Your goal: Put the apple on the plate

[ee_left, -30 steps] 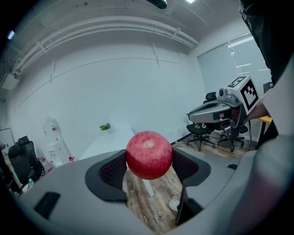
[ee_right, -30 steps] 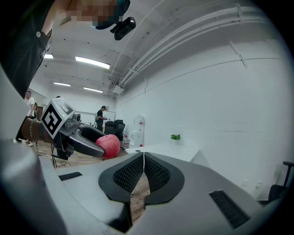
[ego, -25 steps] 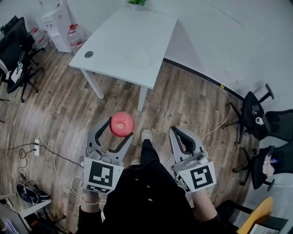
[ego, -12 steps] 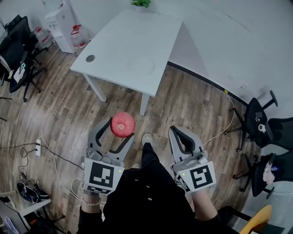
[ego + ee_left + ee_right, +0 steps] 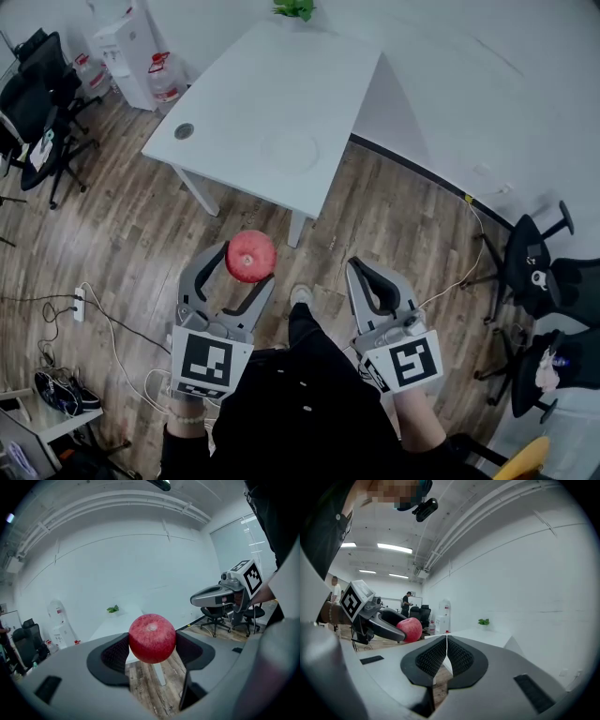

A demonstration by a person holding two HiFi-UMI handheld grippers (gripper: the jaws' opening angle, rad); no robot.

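So the big thing: the white surface (image 5: 253, 103) has slid lower in the head view over the last second, so its near edge is closer to the claws than it was. I'd read that as the person walking up to it, since the wooden floor (image 5: 122, 234) has shifted the same way. It's not within reach yet though. Both claws hang over the floor, near that edge but short of it.

The left claw (image 5: 246, 264) hasn't changed its hold at all. It's clamped on the apple (image 5: 249, 255), one pad pressed against each side, same spot between the tips as before. The right claw (image 5: 358, 269) is squeezed together with nothing in it, just riding along beside the left one.

The plate (image 5: 291, 147) is white on white, so it's honestly hard to make out. I think it's the faint round outline near the middle of the surface, and it looks empty.

The apple sits up off the floor in the left claw's grip, well apart from the plate. So carrying is underway and the placing part isn't done. What's left, I'd guess, is closing the gap, getting over that outline, and letting go.
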